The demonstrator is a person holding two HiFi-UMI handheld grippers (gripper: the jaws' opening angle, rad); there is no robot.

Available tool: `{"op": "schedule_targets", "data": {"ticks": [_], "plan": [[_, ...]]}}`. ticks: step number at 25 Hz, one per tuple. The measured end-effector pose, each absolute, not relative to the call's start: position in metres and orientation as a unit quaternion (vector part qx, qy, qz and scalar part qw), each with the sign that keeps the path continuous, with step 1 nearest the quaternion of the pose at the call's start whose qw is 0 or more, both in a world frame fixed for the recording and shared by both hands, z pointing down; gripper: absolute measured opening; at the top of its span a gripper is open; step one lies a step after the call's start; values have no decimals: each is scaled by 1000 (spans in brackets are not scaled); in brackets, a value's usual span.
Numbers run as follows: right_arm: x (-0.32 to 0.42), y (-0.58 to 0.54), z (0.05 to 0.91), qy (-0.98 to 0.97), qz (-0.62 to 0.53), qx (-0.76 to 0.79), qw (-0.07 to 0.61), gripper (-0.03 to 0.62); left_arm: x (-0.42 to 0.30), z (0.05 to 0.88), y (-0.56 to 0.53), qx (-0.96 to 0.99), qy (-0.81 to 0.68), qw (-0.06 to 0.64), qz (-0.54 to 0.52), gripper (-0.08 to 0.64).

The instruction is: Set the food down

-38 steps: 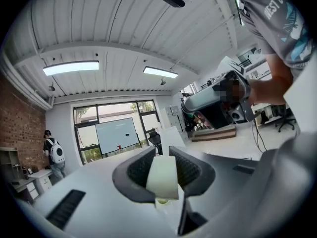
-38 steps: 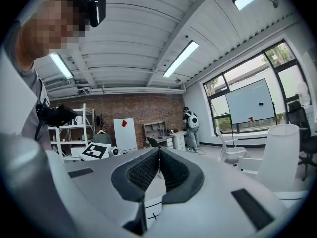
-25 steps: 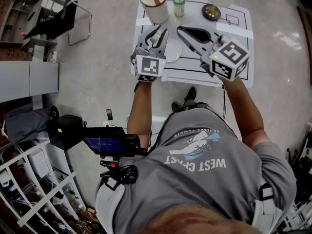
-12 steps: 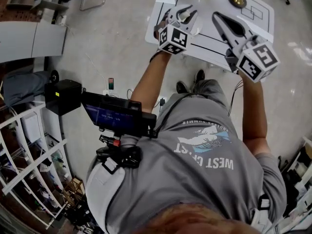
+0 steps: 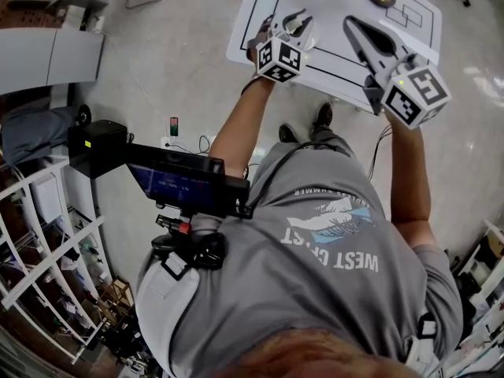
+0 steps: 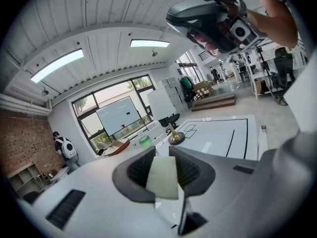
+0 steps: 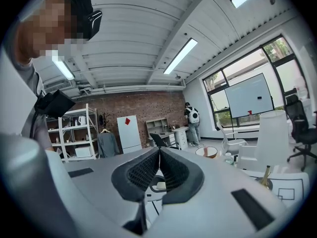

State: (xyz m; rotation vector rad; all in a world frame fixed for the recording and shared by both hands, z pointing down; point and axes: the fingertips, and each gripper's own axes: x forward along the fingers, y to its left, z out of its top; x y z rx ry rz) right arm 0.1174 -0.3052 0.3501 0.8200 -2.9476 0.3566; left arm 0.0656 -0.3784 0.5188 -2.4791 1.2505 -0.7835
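The left tool (image 6: 162, 156) is clenched on a pale, flat piece of food (image 6: 163, 180), which is held in the air over the front left part of the white desk (image 5: 335, 53). The right tool (image 7: 159, 156) has its 2 jaws pressed together with nothing between them. It is raised over the desk's right side.

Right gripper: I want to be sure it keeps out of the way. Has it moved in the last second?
Yes. The right gripper has drawn back toward the person: its cube now sits over the table's front right corner; earlier it sat further in.
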Motion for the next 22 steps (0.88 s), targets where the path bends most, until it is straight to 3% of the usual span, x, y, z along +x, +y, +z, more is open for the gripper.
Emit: {"op": "schedule_targets", "data": {"ticks": [10, 22], "plan": [[139, -339, 394, -955, 135, 261, 45, 6, 73, 600, -413, -837, 437, 107, -311, 92], [147, -333, 395, -949, 148, 269, 73, 6, 76, 634, -414, -833, 429, 91, -337, 92]]}}
